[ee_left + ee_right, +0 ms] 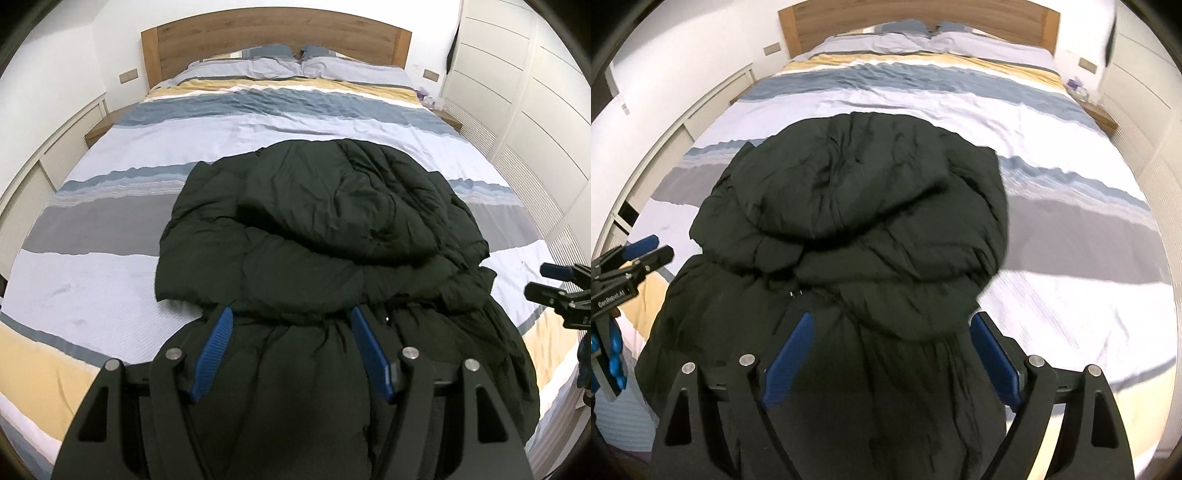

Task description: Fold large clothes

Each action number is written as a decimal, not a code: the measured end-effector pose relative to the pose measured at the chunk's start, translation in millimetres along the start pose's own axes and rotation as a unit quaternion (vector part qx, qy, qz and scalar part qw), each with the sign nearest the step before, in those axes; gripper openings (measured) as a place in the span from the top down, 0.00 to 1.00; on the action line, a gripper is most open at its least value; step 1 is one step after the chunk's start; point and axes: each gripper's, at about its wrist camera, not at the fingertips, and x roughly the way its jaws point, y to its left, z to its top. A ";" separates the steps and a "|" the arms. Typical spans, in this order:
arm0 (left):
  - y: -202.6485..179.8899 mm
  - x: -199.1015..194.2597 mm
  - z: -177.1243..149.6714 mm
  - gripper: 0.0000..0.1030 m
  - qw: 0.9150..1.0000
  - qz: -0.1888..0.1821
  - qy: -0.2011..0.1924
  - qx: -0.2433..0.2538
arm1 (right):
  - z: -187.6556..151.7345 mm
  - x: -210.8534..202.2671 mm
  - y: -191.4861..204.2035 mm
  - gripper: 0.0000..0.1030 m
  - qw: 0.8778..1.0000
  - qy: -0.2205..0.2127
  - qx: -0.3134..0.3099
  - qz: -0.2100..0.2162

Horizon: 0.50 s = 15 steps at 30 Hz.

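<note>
Puffer jacket (314, 229), black and quilted, lies on the striped bed (110, 258), its long axis running from my jaws toward the wooden headboard (277, 33). Its far half is doubled back on itself, forming a rounded heap; the near end drapes over the foot of the bed, directly beneath both of my tools.

Left gripper (291, 328): jaws wide, the blue pads (216, 350) straddling the gathered near edge of the jacket; whether the pads touch the fabric, I cannot tell. Nothing is clamped.

Right gripper (890, 332): jaws likewise wide, set astride the same near end, with padding bulging between the pads but not pinched.

Both tools stand side by side at the near edge, about equally close; in the left wrist view the right gripper shows off the jacket's right border.

Judgement: the fold appears partly made. The coming move turns on that lengthwise axis, each tool closing on its near corner and carrying it away from me, toward the headboard, over the heap.
</note>
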 end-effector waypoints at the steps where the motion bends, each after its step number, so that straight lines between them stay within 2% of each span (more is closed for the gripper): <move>1: 0.4 -3.5 -0.5 0.36 1.000 0.002 -0.002 0.001 | -3.6 -4.5 -3.1 0.13 1.000 0.001 0.006 -0.002; 15: 15.3 -29.4 -13.6 0.36 1.000 -0.001 -0.010 0.012 | -40.5 -40.4 -27.0 0.09 0.999 0.005 0.042 -0.032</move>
